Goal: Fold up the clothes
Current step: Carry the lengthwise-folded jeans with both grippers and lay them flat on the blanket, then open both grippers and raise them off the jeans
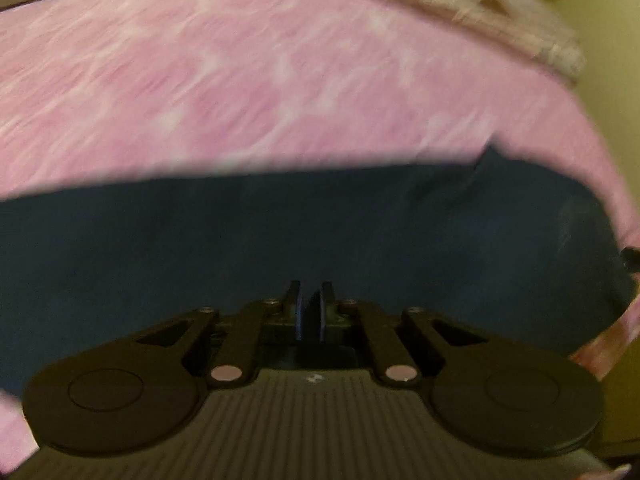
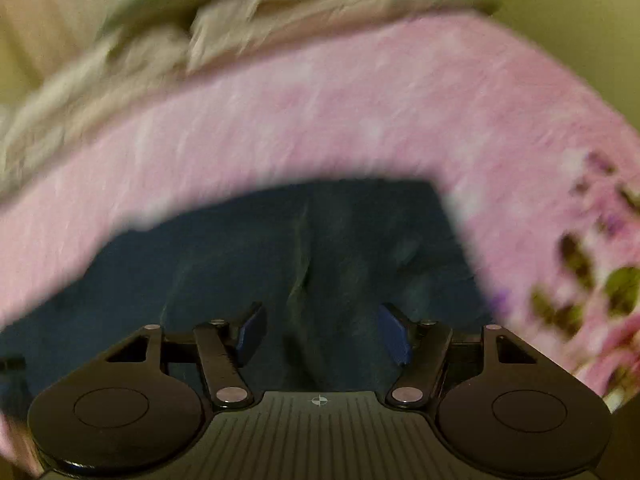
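Observation:
A dark blue garment [image 1: 304, 232] lies spread on a pink bedspread [image 1: 240, 80]. My left gripper [image 1: 311, 292] hovers over it with its jaws nearly closed and a thin gap between the pads; no cloth shows between them. In the right wrist view the same blue garment [image 2: 320, 248] shows a lengthwise crease down its middle. My right gripper [image 2: 322, 320] is open above that crease, with nothing between the blue pads [image 2: 250, 332]. Both views are blurred by motion.
Rumpled beige bedding [image 2: 200, 28] lies along the far side of the pink bedspread [image 2: 360, 112]; it also shows in the left wrist view [image 1: 500, 12]. A floral patch [image 2: 592, 264] sits at the right. Yellow-green wall [image 1: 608, 32] is beyond.

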A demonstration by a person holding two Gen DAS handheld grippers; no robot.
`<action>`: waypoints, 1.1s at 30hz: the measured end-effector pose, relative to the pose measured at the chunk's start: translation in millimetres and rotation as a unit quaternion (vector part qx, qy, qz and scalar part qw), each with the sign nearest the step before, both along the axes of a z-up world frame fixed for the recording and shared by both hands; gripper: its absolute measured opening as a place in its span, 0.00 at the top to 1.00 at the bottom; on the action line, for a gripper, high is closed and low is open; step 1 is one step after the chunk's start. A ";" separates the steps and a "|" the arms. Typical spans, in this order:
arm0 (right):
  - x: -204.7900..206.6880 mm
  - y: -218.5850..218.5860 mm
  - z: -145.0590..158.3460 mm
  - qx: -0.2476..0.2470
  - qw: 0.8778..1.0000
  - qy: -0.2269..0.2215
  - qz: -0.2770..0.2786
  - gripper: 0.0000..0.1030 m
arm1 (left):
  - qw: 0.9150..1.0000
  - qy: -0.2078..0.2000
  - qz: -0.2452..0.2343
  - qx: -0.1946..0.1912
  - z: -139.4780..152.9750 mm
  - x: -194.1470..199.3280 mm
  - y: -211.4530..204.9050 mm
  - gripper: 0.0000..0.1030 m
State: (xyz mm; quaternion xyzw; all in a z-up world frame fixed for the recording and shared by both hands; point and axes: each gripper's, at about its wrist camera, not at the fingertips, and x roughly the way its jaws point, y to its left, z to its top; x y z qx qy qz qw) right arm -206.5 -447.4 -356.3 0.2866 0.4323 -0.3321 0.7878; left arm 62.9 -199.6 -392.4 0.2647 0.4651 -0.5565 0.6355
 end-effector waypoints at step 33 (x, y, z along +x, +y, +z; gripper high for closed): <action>-109.8 232.7 111.6 0.021 0.941 -0.090 -0.325 0.36 | 0.998 -0.004 -0.052 0.038 95.0 90.5 96.4 0.82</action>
